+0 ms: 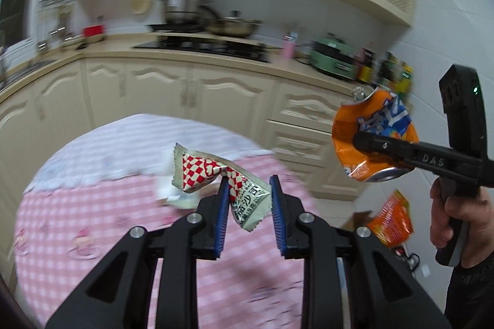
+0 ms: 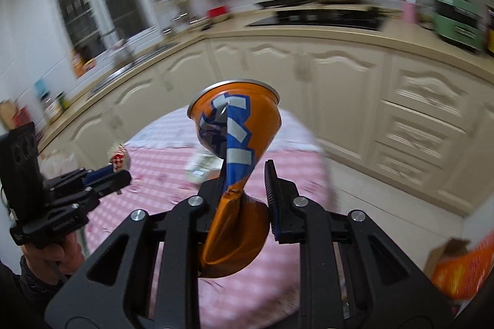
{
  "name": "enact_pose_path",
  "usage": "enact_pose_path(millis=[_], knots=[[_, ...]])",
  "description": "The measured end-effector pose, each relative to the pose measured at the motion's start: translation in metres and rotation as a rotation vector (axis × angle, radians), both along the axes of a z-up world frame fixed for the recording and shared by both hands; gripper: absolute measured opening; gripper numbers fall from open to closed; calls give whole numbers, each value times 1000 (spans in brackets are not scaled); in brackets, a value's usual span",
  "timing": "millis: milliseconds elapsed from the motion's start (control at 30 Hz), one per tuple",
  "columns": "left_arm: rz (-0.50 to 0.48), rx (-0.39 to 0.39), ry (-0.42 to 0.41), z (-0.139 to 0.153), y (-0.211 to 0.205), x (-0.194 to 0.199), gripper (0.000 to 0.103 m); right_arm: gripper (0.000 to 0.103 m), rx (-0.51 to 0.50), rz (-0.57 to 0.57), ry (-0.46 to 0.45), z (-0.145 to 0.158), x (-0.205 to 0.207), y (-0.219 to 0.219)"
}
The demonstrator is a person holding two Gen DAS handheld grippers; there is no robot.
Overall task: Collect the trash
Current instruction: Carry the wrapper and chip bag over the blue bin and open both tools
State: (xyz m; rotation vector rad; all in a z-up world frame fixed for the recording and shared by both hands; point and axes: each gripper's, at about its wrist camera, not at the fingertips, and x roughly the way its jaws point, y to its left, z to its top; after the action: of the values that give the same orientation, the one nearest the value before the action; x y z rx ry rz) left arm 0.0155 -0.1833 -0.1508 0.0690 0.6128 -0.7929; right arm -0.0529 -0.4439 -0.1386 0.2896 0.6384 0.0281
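Observation:
In the left wrist view my left gripper point(image 1: 249, 183) is shut on a twisted sauce packet point(image 1: 210, 171), red-and-white checked, held above the round table with its pink checked cloth point(image 1: 92, 205). To the right, my right gripper point(image 1: 359, 140) grips a crushed orange soda can point(image 1: 375, 119), with a hand point(image 1: 457, 224) on its handle. The right wrist view shows the same can point(image 2: 237, 131) pinched at its squashed waist between my right gripper's point(image 2: 247, 174) jaws. My left gripper point(image 2: 120, 171) with the packet point(image 2: 119, 159) appears at the left there. Both views are motion-blurred.
A crumpled white wrapper point(image 1: 176, 196) lies on the cloth point(image 2: 160, 174). Cream cabinets point(image 1: 197, 88) and a counter with pots and a green appliance point(image 1: 333, 57) curve behind the table. An orange snack bag point(image 1: 390, 221) and a cardboard box point(image 2: 447, 251) sit on the floor to the right.

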Motion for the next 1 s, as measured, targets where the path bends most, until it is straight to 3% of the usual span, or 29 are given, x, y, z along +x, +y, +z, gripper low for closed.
enact_pose_path(millis=[233, 533, 900, 967, 1000], knots=[[-232, 69, 42, -28, -101, -38, 24, 22, 34, -221, 105, -49, -73, -84], [-518, 230, 171, -113, -228, -92, 24, 22, 147, -417, 337, -158, -133, -152], [-643, 417, 412, -236, -322, -100, 25, 22, 370, -534, 459, -271, -152, -203], [-652, 439, 433, -248, -335, -98, 28, 24, 404, -563, 472, -285, -155, -211], [-652, 462, 445, -256, -342, -97, 40, 25, 423, -577, 484, -293, -156, -215]])
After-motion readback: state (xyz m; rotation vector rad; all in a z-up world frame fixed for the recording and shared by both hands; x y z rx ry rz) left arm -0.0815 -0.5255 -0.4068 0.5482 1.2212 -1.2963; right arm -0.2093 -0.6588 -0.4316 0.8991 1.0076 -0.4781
